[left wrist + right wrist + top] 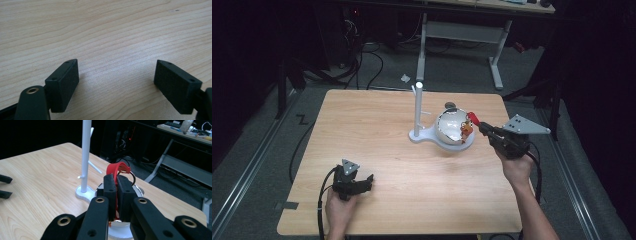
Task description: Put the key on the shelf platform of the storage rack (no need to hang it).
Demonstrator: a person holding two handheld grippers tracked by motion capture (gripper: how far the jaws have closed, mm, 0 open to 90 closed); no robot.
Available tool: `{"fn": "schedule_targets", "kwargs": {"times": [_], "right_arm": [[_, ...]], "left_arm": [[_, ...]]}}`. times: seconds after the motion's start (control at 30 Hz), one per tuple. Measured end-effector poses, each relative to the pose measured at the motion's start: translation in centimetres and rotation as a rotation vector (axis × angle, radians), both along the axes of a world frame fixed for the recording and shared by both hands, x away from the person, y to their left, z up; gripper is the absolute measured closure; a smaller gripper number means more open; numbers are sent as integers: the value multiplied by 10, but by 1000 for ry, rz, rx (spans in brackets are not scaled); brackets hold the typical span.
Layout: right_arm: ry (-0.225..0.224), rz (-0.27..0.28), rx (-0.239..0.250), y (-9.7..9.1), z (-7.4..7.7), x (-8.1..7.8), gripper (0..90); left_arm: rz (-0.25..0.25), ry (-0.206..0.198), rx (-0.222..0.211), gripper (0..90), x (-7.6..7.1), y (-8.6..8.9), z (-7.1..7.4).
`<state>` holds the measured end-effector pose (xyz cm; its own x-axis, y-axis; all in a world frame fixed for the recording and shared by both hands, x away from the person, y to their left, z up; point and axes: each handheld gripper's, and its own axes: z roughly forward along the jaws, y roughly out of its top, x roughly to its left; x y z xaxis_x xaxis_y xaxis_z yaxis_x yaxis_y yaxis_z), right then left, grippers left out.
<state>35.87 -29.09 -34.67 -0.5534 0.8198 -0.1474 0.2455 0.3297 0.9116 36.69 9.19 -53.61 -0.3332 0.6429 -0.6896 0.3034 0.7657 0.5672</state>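
since the right gripper (116, 185) pinches the mug (454, 127) shut by its thin red handle (117, 168), the ceramic looks heavy, rigid and breakable, and may swing. it hangs tilted just above the white stand (417, 115) base. the left gripper (116, 82) rests wide open, empty, on the table (377, 130).

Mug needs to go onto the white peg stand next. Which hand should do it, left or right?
Right. The right gripper is shut on the mug's red handle, with the mug beside the stand. The left gripper rests open near the table's front edge.
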Motion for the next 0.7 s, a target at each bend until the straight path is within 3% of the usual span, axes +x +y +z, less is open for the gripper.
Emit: {"fn": "schedule_targets", "kwargs": {"times": [0.27, 0.7], "right_arm": [[-1, -16, 1, 0, 5, 11, 872], [32, -31, -10, 4, 0, 29, 872]], "left_arm": [[-1, -1, 0, 204, 0, 0, 0], [-4, -1, 0, 204, 0, 0, 0]]}}
